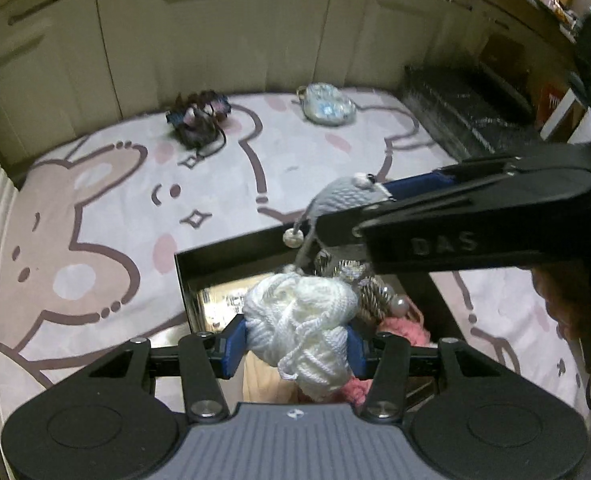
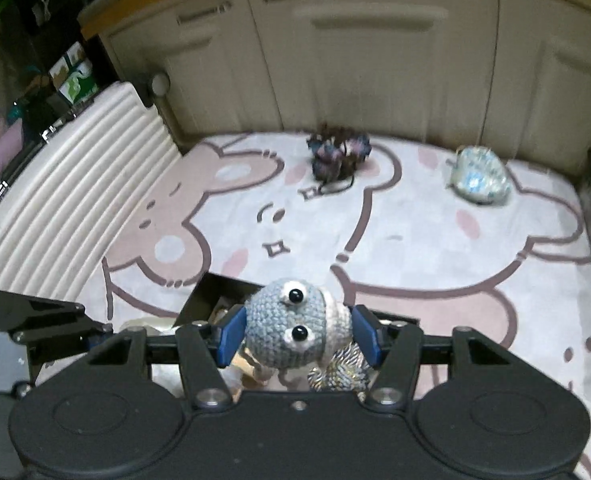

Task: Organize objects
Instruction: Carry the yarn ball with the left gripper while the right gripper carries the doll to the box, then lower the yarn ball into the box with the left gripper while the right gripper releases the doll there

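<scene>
2 tongs loaded: your left tongs (image 1: 297,340) grip white yarn ball (image 1: 299,320), right tongs (image 2: 297,334) grip crochet toy (image 2: 291,328); "DAS" embossed on right tongs.

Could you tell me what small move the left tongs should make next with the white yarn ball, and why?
Probably lower a little further, then open. The left tongs clamp the white yarn ball directly above the open black box, which already holds pink yarn. The right tongs hold the grey crocheted toy close by, so go straight down.
</scene>
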The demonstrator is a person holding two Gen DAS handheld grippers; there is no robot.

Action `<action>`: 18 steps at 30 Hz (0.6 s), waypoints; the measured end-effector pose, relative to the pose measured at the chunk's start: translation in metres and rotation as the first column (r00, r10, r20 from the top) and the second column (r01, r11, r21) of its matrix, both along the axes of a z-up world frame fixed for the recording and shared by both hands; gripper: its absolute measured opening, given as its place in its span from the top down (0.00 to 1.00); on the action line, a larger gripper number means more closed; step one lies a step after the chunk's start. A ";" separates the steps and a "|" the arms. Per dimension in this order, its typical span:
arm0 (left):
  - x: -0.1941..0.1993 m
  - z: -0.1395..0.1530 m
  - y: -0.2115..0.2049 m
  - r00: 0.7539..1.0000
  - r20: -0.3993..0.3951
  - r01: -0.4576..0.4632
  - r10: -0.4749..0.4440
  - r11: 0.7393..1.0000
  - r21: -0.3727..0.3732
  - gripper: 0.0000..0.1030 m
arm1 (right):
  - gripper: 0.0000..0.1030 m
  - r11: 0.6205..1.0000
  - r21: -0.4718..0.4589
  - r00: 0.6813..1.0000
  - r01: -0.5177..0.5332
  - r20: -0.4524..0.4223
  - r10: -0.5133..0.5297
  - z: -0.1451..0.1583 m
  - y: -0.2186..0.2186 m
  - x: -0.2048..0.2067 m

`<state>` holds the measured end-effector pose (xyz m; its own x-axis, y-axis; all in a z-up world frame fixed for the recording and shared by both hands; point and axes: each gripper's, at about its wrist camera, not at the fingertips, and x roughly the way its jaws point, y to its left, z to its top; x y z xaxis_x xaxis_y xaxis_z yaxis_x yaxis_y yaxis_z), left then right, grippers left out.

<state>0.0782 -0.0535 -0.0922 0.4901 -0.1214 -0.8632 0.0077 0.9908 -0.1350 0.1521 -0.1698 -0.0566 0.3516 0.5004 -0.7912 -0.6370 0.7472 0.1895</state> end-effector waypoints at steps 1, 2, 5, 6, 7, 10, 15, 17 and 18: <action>0.000 -0.002 0.000 1.000 -0.009 0.003 -0.003 1.000 -0.003 0.50 | 0.43 1.000 -0.004 1.000 0.001 -0.010 -0.001 -0.003 0.002 0.001; 0.000 -0.003 0.001 1.000 -0.015 0.004 -0.004 1.000 -0.007 0.50 | 0.43 1.000 -0.007 1.000 0.002 -0.019 -0.002 -0.006 0.004 0.003; -0.001 -0.007 0.003 0.999 -0.031 0.003 -0.004 1.000 -0.017 0.50 | 0.41 1.000 -0.003 0.999 0.008 -0.047 -0.008 -0.013 0.009 0.008; -0.001 -0.009 0.003 0.999 -0.041 0.003 -0.004 1.000 -0.022 0.50 | 0.41 1.000 0.008 0.998 0.005 -0.058 -0.005 -0.015 0.010 0.009; -0.001 -0.011 0.004 0.999 -0.049 0.002 -0.003 1.000 -0.029 0.50 | 0.33 1.000 0.018 0.998 0.005 -0.066 -0.003 -0.017 0.010 0.010; 0.002 -0.016 0.004 0.998 -0.062 -0.001 -0.001 1.000 -0.026 0.50 | 0.28 1.000 0.004 0.998 -0.003 -0.059 0.004 -0.017 0.013 0.009; 0.010 -0.021 0.003 0.999 -0.052 -0.014 0.012 0.998 -0.053 0.50 | 0.29 1.000 -0.019 0.998 -0.004 -0.065 0.002 -0.015 0.012 0.008; 0.016 -0.024 0.000 0.999 -0.047 -0.010 0.007 0.999 -0.048 0.50 | 0.29 1.000 -0.020 0.998 0.004 -0.069 -0.005 -0.013 0.008 0.008; 0.019 -0.027 -0.002 0.999 -0.048 0.002 -0.004 0.999 -0.043 0.51 | 0.29 1.000 -0.020 0.997 0.009 -0.071 -0.011 -0.011 0.005 0.008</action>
